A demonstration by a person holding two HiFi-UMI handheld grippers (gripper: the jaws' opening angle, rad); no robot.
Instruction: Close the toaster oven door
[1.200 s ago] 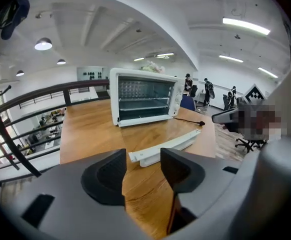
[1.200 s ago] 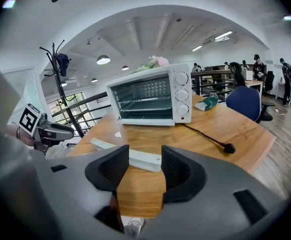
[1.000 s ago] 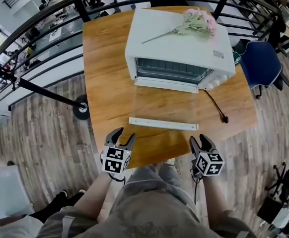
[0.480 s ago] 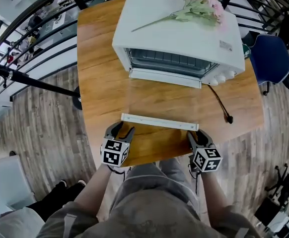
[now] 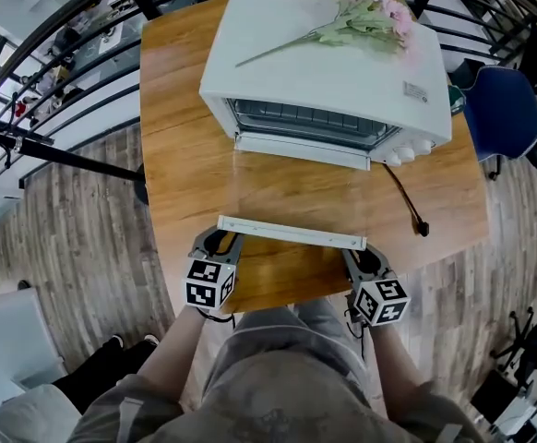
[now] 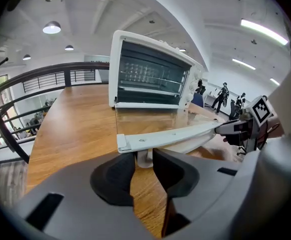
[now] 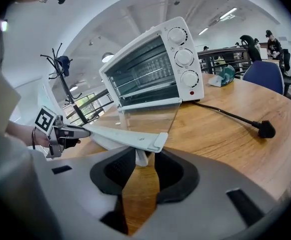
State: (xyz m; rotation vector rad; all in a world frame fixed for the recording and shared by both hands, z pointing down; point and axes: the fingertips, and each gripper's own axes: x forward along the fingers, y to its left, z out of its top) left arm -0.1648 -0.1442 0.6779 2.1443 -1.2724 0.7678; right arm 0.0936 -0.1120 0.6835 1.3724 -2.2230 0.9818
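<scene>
A white toaster oven [image 5: 324, 72] stands on the wooden table [image 5: 181, 155]. Its glass door [image 5: 296, 192] lies folded down flat toward me, with the white handle bar [image 5: 292, 233] along its near edge. My left gripper [image 5: 220, 243] sits at the bar's left end. In the left gripper view its jaws are closing, and the pads [image 6: 128, 164] sit against the handle's left post [image 6: 144, 160]. My right gripper [image 5: 359, 258] is at the right end, its jaws closing around the right post [image 7: 141, 156] under the bar [image 7: 125, 136].
A bunch of pink flowers [image 5: 365, 21] lies on top of the oven. The oven's black power cord [image 5: 407, 201] trails over the table to the right. A blue chair [image 5: 499, 109] stands at the right, and a dark railing [image 5: 56, 72] runs behind and to the left.
Both grippers moved forward from the table's near edge to the ends of the door handle. Their jaws narrowed around the handle's posts. The door still lies flat.
</scene>
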